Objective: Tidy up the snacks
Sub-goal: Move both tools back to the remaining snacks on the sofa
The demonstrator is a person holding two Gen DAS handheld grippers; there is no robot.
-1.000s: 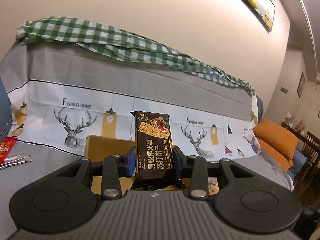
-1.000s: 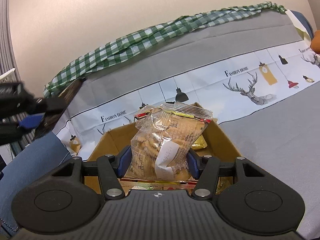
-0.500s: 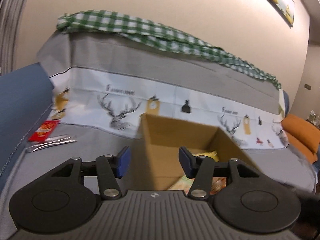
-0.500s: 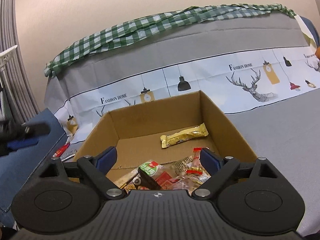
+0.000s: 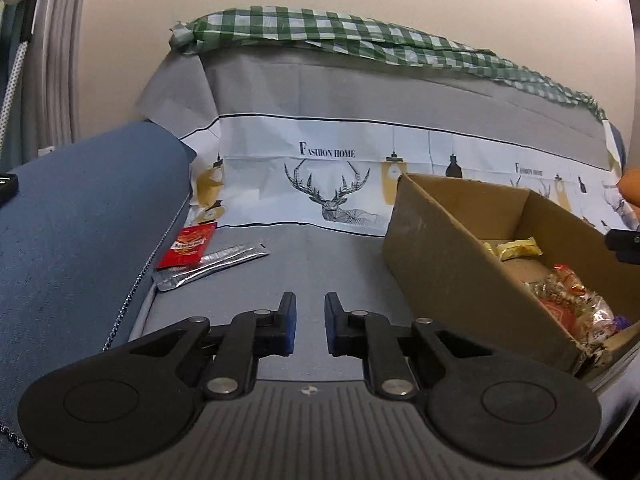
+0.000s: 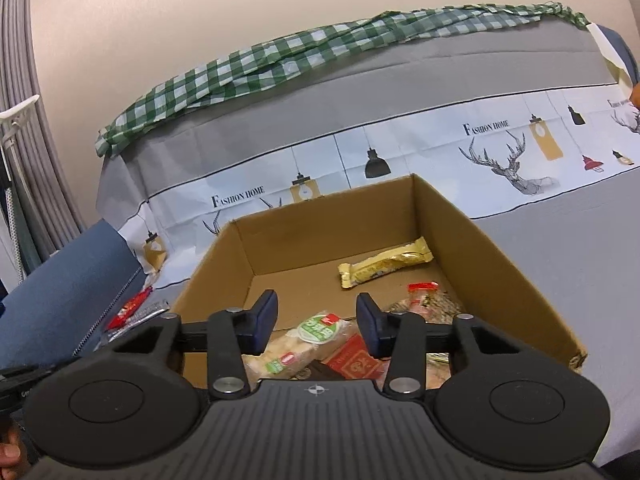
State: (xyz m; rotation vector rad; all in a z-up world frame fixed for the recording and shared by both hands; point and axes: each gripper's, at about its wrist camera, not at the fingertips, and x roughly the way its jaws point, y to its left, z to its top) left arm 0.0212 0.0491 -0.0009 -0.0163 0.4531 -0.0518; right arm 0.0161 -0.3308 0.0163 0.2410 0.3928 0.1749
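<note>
A cardboard box (image 6: 476, 240) sits on the grey sofa seat and holds several snack packets, among them a yellow bar (image 6: 384, 268) and a green-labelled pack (image 6: 316, 330). My right gripper (image 6: 316, 322) is open and empty above the box's near edge. My left gripper (image 5: 310, 326) is empty, its jaws a narrow gap apart, left of the box (image 5: 452, 264). A red sachet (image 5: 188, 245) and a silver packet (image 5: 212, 266) lie on the seat ahead and left of it.
A blue cushion (image 5: 76, 232) rises at the left. The sofa back (image 5: 360, 184) with a deer-print cover stands behind, with a green checked cloth (image 5: 340, 36) on top. Grey seat stretches right of the box (image 6: 592, 272).
Both grippers let go of their packets into the box: the left dropped the dark cracker pack, the right the clear biscuit bag. The left gripper swung left toward the sachets and its jaws narrowed.
</note>
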